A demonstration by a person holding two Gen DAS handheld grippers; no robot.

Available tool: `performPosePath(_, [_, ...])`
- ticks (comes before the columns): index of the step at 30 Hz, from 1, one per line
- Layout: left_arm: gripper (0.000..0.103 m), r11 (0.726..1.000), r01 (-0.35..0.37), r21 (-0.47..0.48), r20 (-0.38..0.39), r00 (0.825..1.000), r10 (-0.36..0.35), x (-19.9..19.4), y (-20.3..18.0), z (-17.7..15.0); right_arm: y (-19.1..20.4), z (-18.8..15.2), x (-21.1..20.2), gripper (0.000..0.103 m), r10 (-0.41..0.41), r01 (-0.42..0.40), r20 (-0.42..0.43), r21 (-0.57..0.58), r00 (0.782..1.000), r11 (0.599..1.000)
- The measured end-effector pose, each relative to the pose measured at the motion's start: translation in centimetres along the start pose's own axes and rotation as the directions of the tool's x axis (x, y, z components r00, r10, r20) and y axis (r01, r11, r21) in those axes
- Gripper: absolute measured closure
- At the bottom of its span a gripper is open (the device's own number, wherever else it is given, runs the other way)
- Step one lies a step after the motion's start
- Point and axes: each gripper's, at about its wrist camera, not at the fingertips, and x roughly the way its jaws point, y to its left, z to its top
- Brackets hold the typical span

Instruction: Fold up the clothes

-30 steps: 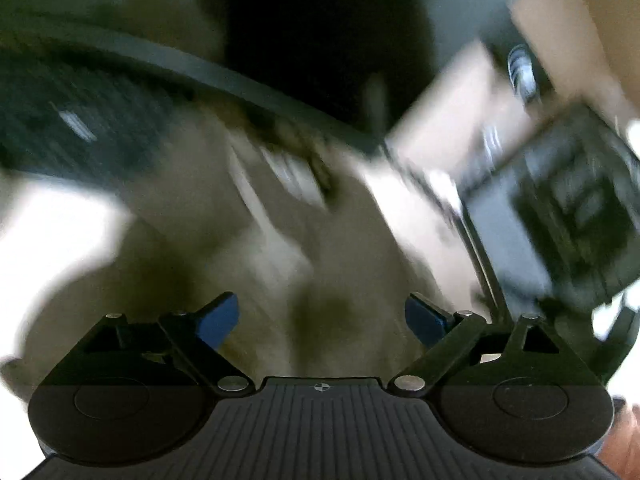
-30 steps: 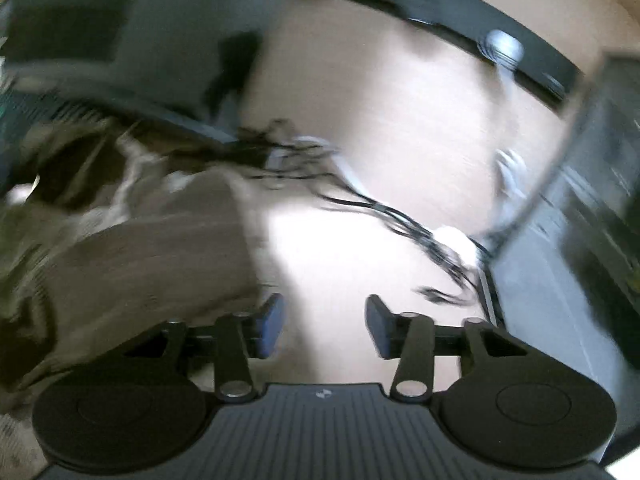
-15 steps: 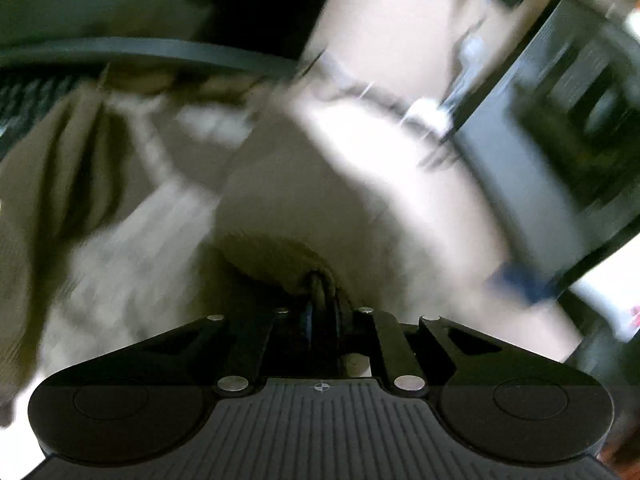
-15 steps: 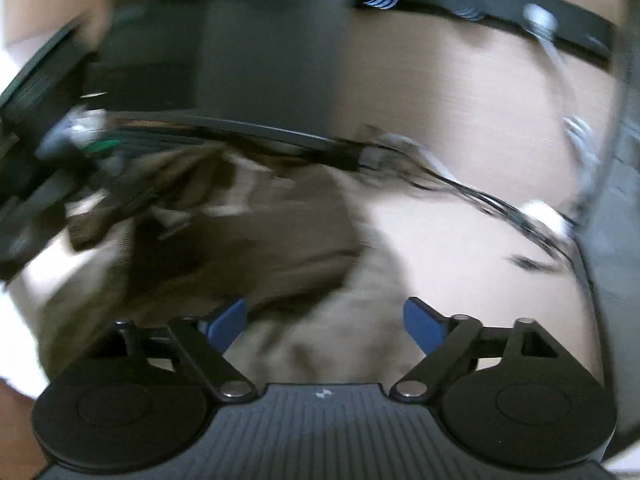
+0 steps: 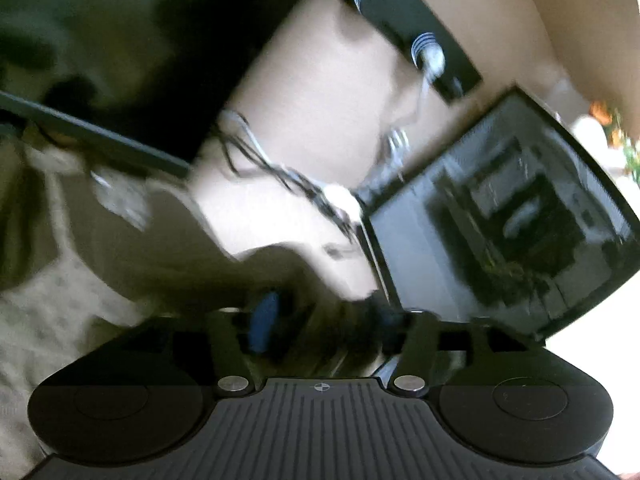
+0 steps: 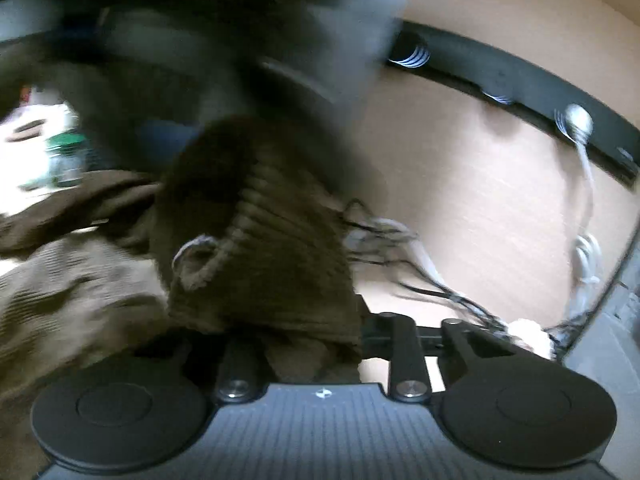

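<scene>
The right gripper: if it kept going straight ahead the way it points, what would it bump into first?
Most likely the brown knitted garment, already bunched over the right gripper and filling the view ahead. Blur makes depth uncertain.

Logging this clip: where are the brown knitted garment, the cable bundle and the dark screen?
Brown knitted garment (image 6: 260,248): right wrist view, ribbed fold.
Cable bundle (image 5: 296,188): left wrist view, tangled middle.
Dark screen (image 5: 500,232): left wrist view, glass face.

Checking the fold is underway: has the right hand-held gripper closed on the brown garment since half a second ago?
Yes. The right hand-held gripper was open; now its jaws pinch the brown ribbed garment.
</scene>
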Motion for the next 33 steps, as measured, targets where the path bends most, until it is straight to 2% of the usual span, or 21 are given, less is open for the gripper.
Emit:
performPosePath(2, [0.016,0.995,-0.097,0.031,0.055,0.994,0.095,-2.2,1.3,0.1,-3.7,0.7,2.0,0.088,-0.136,0.137,-0.020,0.033,0.991,0.990])
performPosePath(4, [0.011,0.975,-0.215,0.058,0.104,0.972,0.209,-3.9,2.7,0.0,-7.6,1.2,4.1,0.089,-0.277,0.282,-0.064,0.085,0.959,0.956])
performPosePath(7, [0.010,0.911,-0.407,0.060,0.134,0.908,0.397,-5.3,5.8,-0.2,-11.3,0.9,6.9,0.089,-0.419,0.435,-0.149,0.099,0.896,0.895])
performPosePath(8, [0.010,0.892,-0.448,0.055,0.131,0.889,0.439,-5.4,6.8,-0.2,-11.9,0.7,7.6,0.089,-0.442,0.460,-0.170,0.088,0.881,0.883])
performPosePath(11, [0.010,0.826,-0.562,0.043,0.121,0.824,0.554,-5.4,9.9,-0.2,-11.4,0.0,8.9,0.089,-0.445,0.466,-0.220,0.056,0.868,0.883])
performPosePath(14, [0.010,0.794,-0.602,0.085,0.079,0.798,0.597,-4.2,12.1,-0.4,-10.7,-0.7,10.1,0.088,-0.441,0.464,-0.268,0.025,0.857,0.886])
performPosePath(16, [0.010,0.771,-0.622,0.140,0.061,0.782,0.620,-2.9,12.8,-0.5,-10.2,-1.0,10.6,0.070,-0.438,0.461,-0.291,0.015,0.851,0.887])
performPosePath(17, [0.010,0.758,-0.630,0.168,0.056,0.774,0.630,-2.3,13.1,-0.6,-9.8,-1.0,10.1,0.050,-0.447,0.471,-0.280,0.020,0.850,0.882])
performPosePath(18, [0.011,0.751,-0.632,0.193,0.054,0.771,0.635,-1.9,13.4,-0.6,-9.4,-0.9,9.4,0.036,-0.461,0.484,-0.262,0.026,0.848,0.875])
performPosePath(21, [0.023,0.747,-0.621,0.237,0.034,0.774,0.633,-0.9,14.0,-0.8,-8.5,-0.4,6.9,0.031,-0.501,0.523,-0.212,0.058,0.839,0.851])
performPosePath(22, [0.030,0.746,-0.619,0.245,0.024,0.774,0.633,-0.7,14.1,-0.8,-8.2,-0.3,5.9,0.030,-0.486,0.510,-0.195,0.103,0.852,0.854])
performPosePath(24, [0.045,0.741,-0.619,0.261,0.017,0.770,0.638,-0.4,14.2,-0.8,-7.6,0.1,3.9,0.020,-0.433,0.457,-0.152,0.209,0.888,0.865])
performPosePath(25, [0.061,0.739,-0.618,0.270,0.018,0.770,0.637,-0.4,14.3,-0.8,-7.3,0.2,3.0,0.018,-0.407,0.427,-0.128,0.260,0.904,0.866])
performPosePath(26, [0.080,0.739,-0.614,0.277,0.022,0.773,0.634,-0.4,14.2,-0.7,-6.5,0.4,2.7,0.017,-0.335,0.356,-0.120,0.295,0.935,0.887])
performPosePath(27, [0.088,0.737,-0.613,0.285,0.031,0.774,0.632,-0.5,14.1,-0.6,-5.4,0.5,3.1,0.017,-0.237,0.264,-0.124,0.316,0.964,0.911])
performPosePath(28, [0.089,0.723,-0.622,0.301,0.064,0.769,0.636,-1.0,13.5,-0.2,-4.2,0.5,3.7,0.017,-0.140,0.175,-0.126,0.329,0.982,0.928])
performPosePath(29, [0.089,0.708,-0.631,0.316,0.098,0.764,0.638,-1.5,12.9,0.1,-2.8,0.4,4.4,0.017,-0.046,0.086,-0.125,0.340,0.991,0.936])
performPosePath(30, [0.089,0.695,-0.641,0.326,0.128,0.758,0.639,-2.0,12.4,0.5,-1.5,0.4,5.2,0.017,0.050,-0.003,-0.123,0.351,0.991,0.936])
performPosePath(31, [0.089,0.691,-0.652,0.313,0.146,0.752,0.643,-2.9,12.5,1.1,-0.3,0.1,6.0,0.017,0.111,-0.060,-0.130,0.346,0.985,0.936])
performPosePath(33, [0.089,0.683,-0.672,0.286,0.181,0.738,0.650,-4.5,12.6,2.3,1.9,-0.8,7.6,0.019,0.169,-0.100,-0.194,0.320,0.966,0.942])
